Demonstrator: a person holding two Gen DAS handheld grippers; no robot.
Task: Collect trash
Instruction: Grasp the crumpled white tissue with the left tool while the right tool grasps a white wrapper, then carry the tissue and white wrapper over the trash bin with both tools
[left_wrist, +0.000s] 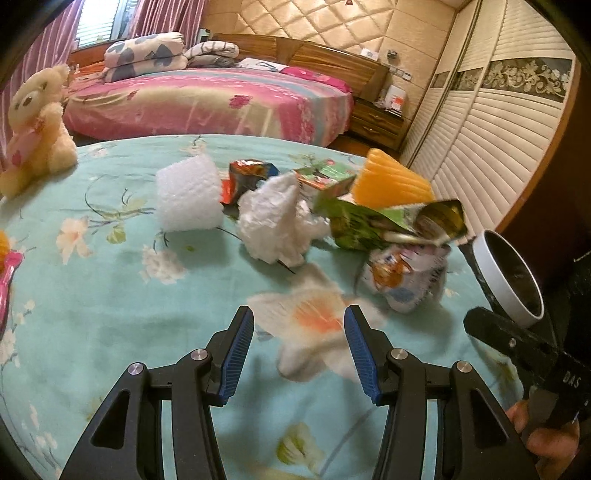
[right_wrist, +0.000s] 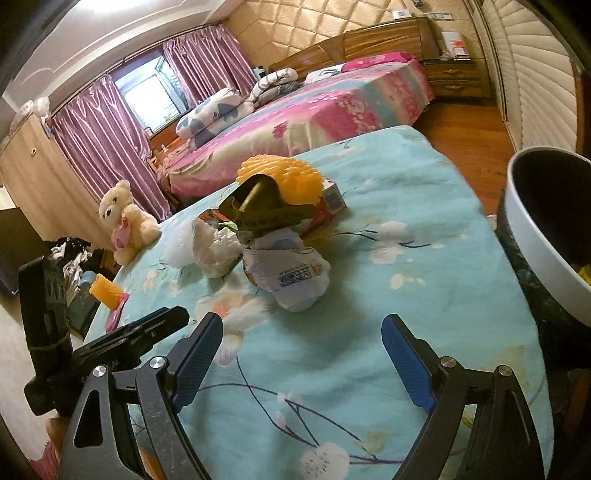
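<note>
From the left wrist camera, the left gripper (left_wrist: 299, 325) hovers low over the teal floral bedspread (left_wrist: 110, 332) with its blue-padded fingers spread and nothing between them. The trash lies in a loose heap at about twelve to one o'clock from the fingertips: a crumpled white tissue (left_wrist: 277, 221) nearest the middle, a white foam block (left_wrist: 188, 194) at eleven o'clock beside it, a green snack wrapper (left_wrist: 365, 221) at one o'clock with an orange ribbed cup (left_wrist: 391, 181) behind it, and a pale printed packet (left_wrist: 402, 273) at two o'clock. A white-rimmed trash bin (left_wrist: 506, 273) stands off the bed's edge at three o'clock, just beyond the right gripper (left_wrist: 517, 343), whose fingers cannot be judged here. A cream teddy bear (left_wrist: 37, 125) sits at ten o'clock. From the right wrist camera, the right gripper (right_wrist: 303, 354) is spread wide and empty above the bedspread (right_wrist: 424, 295). The pale printed packet (right_wrist: 291, 273) lies at twelve o'clock, the tissue (right_wrist: 214, 251) at eleven, the green wrapper (right_wrist: 266, 210) and orange cup (right_wrist: 280, 177) behind them. The bin (right_wrist: 532, 236) rises at two o'clock; the teddy bear (right_wrist: 125, 221) sits at ten.
</note>
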